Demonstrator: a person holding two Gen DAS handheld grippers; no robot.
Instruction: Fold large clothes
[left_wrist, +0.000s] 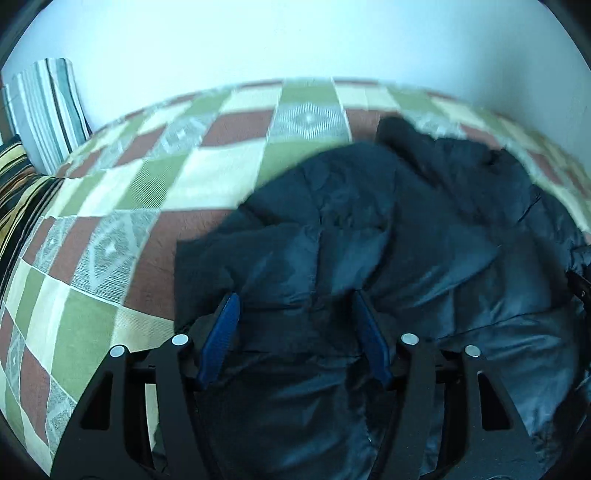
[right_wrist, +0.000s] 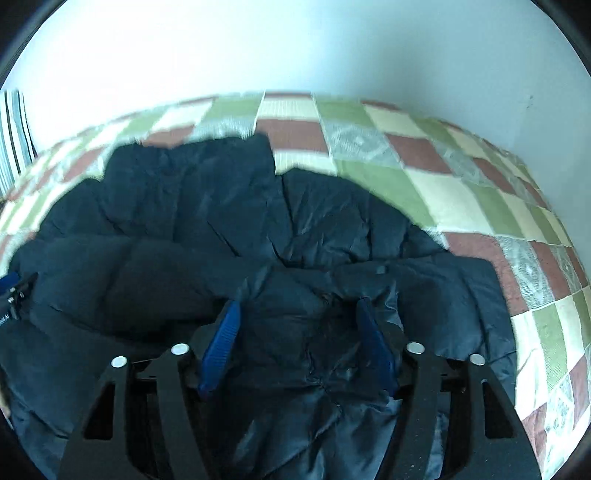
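Note:
A dark navy puffer jacket (left_wrist: 424, 221) lies crumpled on a checked bedspread (left_wrist: 147, 177). My left gripper (left_wrist: 295, 295) points down at the jacket's near left part. A raised fold of the fabric fills the gap between its blue pads (left_wrist: 221, 332), which press on it. In the right wrist view the jacket (right_wrist: 166, 221) spreads over the left and middle. My right gripper (right_wrist: 299, 302) stands over a bunched, wrinkled lump of it. That lump sits between the wide-set pads (right_wrist: 375, 343), which do not squeeze it.
The green, cream and brown bedspread (right_wrist: 461, 192) runs back to a pale wall (right_wrist: 295, 48). Striped pillows (left_wrist: 48, 110) stand at the far left by the wall. Part of the other gripper shows at the right edge (left_wrist: 580, 284).

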